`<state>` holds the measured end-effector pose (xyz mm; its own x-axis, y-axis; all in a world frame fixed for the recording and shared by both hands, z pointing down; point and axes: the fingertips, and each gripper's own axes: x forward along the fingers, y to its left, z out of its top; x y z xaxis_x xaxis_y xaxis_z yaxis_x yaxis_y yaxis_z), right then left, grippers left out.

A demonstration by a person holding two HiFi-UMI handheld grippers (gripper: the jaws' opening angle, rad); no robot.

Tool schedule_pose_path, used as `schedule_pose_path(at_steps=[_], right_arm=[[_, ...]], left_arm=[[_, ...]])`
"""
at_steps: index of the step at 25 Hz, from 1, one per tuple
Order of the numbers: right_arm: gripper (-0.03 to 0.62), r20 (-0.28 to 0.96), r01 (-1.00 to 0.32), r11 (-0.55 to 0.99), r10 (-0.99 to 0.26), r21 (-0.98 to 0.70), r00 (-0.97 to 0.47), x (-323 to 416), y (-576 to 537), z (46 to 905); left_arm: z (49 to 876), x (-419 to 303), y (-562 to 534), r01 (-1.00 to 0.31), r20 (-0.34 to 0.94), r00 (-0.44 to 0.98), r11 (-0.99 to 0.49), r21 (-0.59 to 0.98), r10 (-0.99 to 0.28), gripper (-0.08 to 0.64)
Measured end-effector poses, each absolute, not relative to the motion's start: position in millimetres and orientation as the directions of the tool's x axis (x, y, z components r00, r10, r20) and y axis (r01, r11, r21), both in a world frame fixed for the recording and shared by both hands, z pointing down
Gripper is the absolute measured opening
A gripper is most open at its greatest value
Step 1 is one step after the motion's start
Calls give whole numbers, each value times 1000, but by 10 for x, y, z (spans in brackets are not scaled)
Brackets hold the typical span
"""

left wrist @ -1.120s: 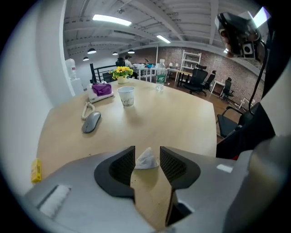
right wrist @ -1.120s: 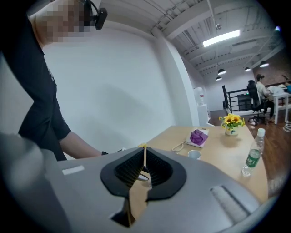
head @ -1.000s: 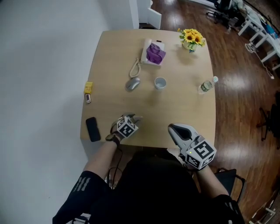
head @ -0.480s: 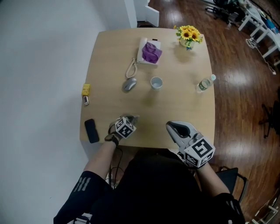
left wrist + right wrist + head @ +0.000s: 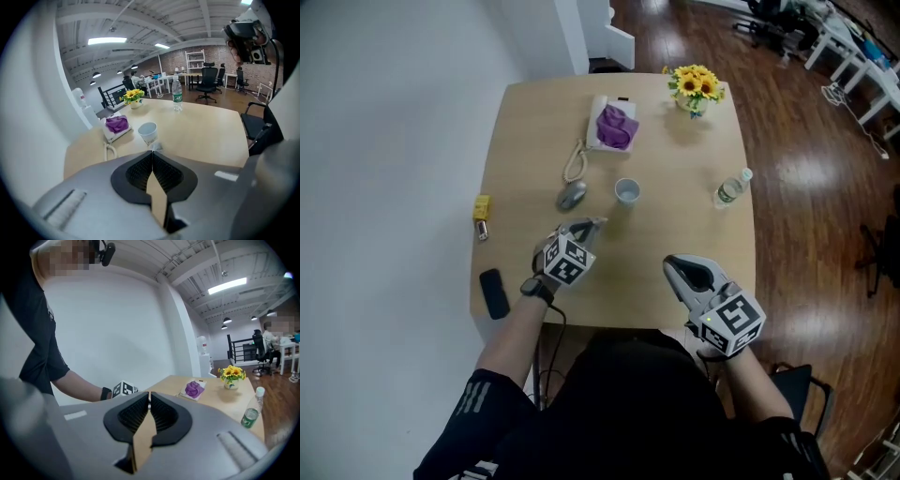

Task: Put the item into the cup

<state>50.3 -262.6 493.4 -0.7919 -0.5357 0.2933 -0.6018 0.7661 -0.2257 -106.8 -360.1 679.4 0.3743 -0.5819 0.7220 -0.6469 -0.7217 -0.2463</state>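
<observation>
No lettering is readable anywhere; the green label on the water bottle point(image 5: 176, 95) seems too small and blurred.

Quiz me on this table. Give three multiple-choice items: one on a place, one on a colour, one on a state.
1. On the table, the white cup stands:
A between the mouse and the water bottle
B at the far-left corner
C at the near edge

2. The flowers are:
A red
B yellow
C white

3. The left gripper's jaws are:
A wide apart
B together
C clamped on the cup

Key:
1 A: the head view shows the cup in line between the two.
2 B: the petals are yellow in the head view.
3 B: the left gripper view shows the pads meeting.
</observation>
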Motion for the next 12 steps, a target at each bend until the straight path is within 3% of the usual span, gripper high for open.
schedule_pose_path(at_steps=[12], right_arm=[[21,281,-612,764,-554,-203,-784,581,-2766,4862]], left_arm=[[6830,-484,-4512,-586,727,377,-755,-292,-574,0]])
